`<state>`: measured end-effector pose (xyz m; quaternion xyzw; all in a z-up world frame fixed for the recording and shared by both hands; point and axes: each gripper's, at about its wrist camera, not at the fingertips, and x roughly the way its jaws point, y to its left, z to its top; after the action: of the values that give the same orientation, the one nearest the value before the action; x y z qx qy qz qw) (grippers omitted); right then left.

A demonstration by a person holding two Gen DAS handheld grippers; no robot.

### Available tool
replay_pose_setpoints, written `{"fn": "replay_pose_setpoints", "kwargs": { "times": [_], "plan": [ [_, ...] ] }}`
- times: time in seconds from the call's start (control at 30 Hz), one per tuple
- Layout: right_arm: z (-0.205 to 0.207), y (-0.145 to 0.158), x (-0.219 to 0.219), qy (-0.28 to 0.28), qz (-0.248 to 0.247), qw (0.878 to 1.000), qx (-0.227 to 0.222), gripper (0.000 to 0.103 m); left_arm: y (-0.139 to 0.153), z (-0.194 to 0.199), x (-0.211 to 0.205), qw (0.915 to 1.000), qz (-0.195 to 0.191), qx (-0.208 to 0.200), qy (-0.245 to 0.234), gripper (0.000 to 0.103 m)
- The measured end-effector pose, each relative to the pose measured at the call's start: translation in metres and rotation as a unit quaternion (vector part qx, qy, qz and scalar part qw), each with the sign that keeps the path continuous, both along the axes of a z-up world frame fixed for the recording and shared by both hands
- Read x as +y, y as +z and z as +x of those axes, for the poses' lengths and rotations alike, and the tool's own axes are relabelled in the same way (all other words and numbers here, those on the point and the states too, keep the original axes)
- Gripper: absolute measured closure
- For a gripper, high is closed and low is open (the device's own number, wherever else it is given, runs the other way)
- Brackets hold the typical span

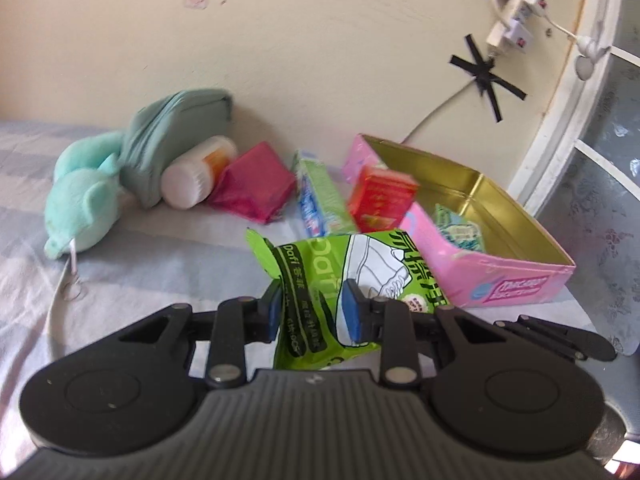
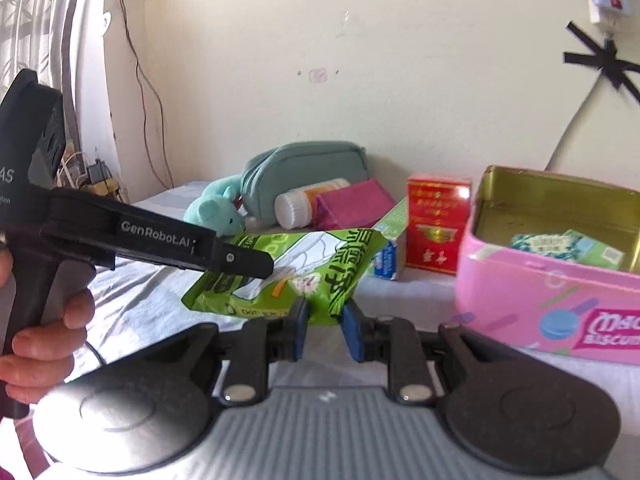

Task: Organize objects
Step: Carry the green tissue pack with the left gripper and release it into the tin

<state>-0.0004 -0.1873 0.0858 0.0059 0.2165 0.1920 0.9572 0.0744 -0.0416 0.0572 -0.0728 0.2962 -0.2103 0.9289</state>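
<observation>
Nearest the lenses, both tongs are clamped on the same thing: the left gripper has its blue pads pressed onto the lower part of the green packet, and the right gripper pinches the packet's bottom edge, so the packet hangs off the bed between the 2 tools, crumpled, its long axis running roughly across from one to the other. A person's hand wraps the left tool's handle, whose side reads "GenRobot.AI". The packet shows a drawn sneaker, the word "Dafi" and large Chinese characters I cannot read for certain. The relation that matters, I judge, is that the pink biscuit tin lies just beyond the packet and to its right, open side up, so the right hand is the nearer one to it; its wall reads "BISCUIT" under a partly cut word. Inside lies 1 small green patterned box. Farther back stand a red carton with gold Chinese print, a green and blue toothpaste box, a magenta pack, a white bottle, a teal pouch and a teal plush toy, all against the wall.
</observation>
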Motion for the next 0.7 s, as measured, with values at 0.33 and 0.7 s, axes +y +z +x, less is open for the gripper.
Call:
{"fn": "replay_pose_setpoints", "kwargs": {
  "times": [0.33, 0.7],
  "plan": [
    [-0.003, 0.024, -0.143, -0.158, 0.03, 0.985, -0.06, 0.083, 0.038, 0.027, -0.172, 0.99, 0.023, -0.069, -0.121, 0.069],
    [0.046, -0.006, -0.212, -0.226, 0.037, 0.973, -0.019, 0.078, 0.009, 0.064, -0.266, 0.9883, 0.085, -0.041, -0.12, 0.068]
  ]
}}
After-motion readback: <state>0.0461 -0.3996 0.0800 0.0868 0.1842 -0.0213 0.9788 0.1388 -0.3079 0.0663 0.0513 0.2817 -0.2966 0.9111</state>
